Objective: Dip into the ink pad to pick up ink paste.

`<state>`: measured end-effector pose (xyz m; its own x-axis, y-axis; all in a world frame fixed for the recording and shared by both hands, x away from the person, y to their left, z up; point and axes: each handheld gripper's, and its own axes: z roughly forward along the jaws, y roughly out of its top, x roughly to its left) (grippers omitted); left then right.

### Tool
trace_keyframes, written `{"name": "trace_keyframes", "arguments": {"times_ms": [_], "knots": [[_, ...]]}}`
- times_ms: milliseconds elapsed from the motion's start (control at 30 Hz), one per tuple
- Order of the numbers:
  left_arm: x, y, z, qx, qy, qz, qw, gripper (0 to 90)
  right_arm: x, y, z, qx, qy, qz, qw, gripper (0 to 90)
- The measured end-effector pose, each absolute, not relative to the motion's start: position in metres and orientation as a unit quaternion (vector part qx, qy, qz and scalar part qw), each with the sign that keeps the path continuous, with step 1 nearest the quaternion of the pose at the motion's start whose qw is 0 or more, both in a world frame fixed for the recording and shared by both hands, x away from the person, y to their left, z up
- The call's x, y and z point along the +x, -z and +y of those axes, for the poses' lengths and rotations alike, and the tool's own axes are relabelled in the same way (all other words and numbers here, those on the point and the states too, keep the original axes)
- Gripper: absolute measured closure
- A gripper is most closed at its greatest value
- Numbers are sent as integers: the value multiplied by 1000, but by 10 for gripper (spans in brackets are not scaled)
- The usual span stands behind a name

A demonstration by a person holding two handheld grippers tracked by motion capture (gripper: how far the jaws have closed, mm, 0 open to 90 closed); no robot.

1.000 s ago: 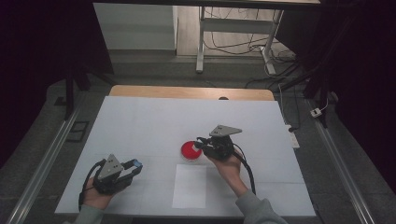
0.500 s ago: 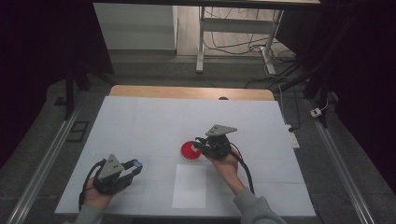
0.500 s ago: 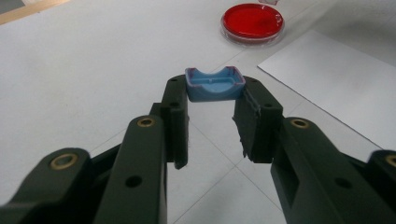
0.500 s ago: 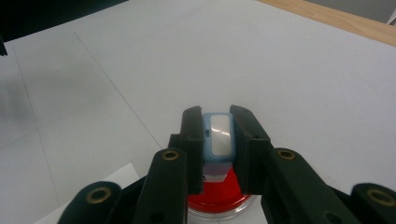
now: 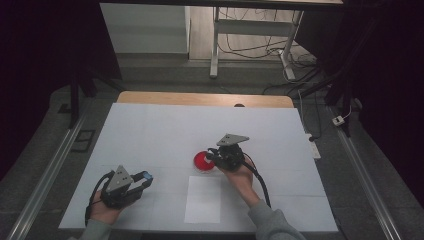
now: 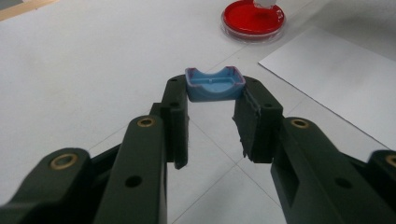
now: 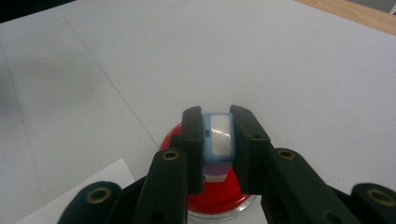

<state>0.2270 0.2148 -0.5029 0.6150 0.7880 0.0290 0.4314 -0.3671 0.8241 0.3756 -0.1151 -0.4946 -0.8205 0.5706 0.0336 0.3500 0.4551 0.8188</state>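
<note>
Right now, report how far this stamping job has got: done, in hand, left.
Done: the left gripper holds a blue cap by its sides, so the stamp looks uncapped. In hand: the right gripper is shut on the blue stamp over the red ink pad; contact with the ink can't be told. Left: the white paper sheet looks blank, so probably the stamping and recapping.

Table point(image 5: 165, 130): white top, faint thin grid lines; pale wood strip point(image 5: 200, 98) along far edge.
Sheet point(image 5: 202, 199): plain white, a shade brighter than the table.
Dish point(image 7: 219, 205): clear rim, solid red inside.
Left gripper point(image 6: 212, 119): black jaws, brass-coloured pins; grey plate point(image 5: 121, 177) on top.
Cap point(image 6: 215, 85): light blue, purplish edging on the rim.
Right gripper point(image 7: 217, 149): black, brass pins, grey plate point(image 5: 232, 139).
Block point(image 7: 218, 144): light blue frame, glossy whitish-grey face, lilac lower end.
Sleeve point(image 5: 272, 222): grey.
Floor point(image 5: 350, 165): grey.
</note>
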Motion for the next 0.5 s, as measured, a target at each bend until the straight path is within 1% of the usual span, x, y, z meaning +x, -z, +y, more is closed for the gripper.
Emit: {"name": "trace_keyframes", "arguments": {"times_ms": [500], "knots": [[227,504,215,798,-215,383,411,661,377,502,-108,266,-431,852,129,752]]}}
